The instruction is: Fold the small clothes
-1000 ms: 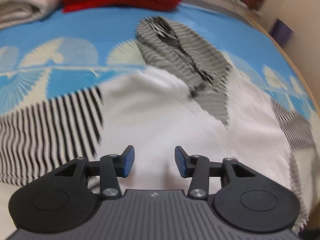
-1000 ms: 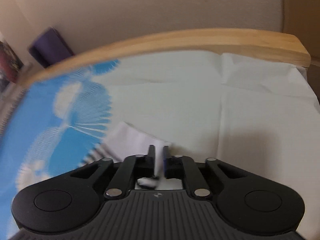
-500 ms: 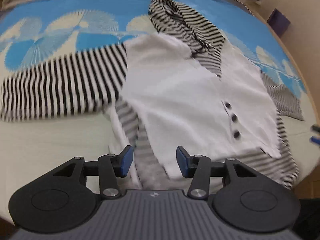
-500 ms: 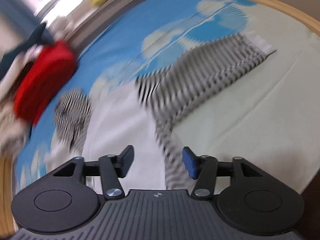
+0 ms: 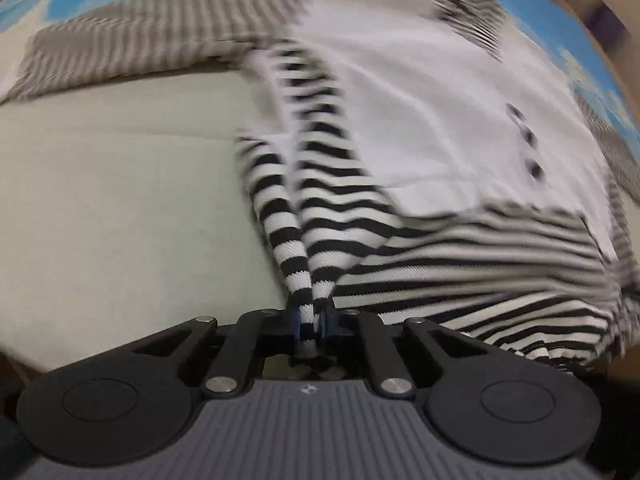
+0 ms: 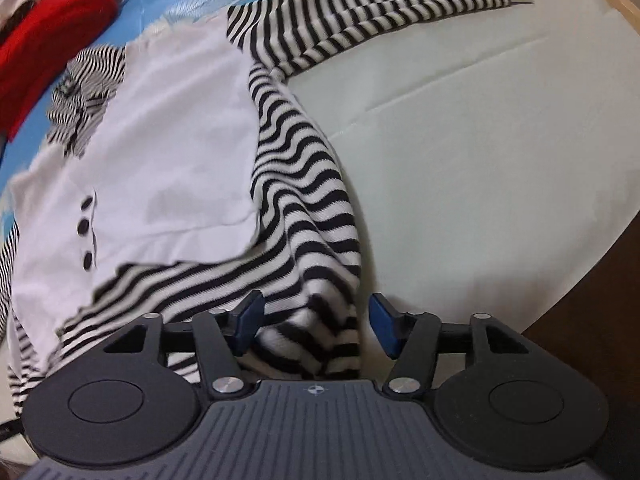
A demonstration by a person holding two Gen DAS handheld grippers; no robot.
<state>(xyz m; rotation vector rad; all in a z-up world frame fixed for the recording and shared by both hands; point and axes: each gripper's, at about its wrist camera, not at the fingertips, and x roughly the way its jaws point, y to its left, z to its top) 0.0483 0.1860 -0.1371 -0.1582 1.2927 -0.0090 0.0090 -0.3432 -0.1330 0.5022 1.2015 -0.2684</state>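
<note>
Striped hem (image 5: 316, 256) is now pinched in the left fingers (image 5: 310, 322), open half a second ago; right fingers (image 6: 316, 326) gape astride the hem's far corner, so folding can begin

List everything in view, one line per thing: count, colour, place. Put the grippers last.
Hooded top: one, white body with black-and-white striped sleeves, hem and hood, spread on the bed.
Buttons: three, black, in a row on the top's white front.
Bed sheet: one, pale with blue fan print at the far side, under the top.
Red folded cloth: one, red, far corner of the bed.
Wooden bed rim: one, light wood, along the bed's edge.
Left gripper: one, black, blue pads, shut on the striped hem.
Right gripper: one, black, blue pads, open around striped hem fabric.
</note>
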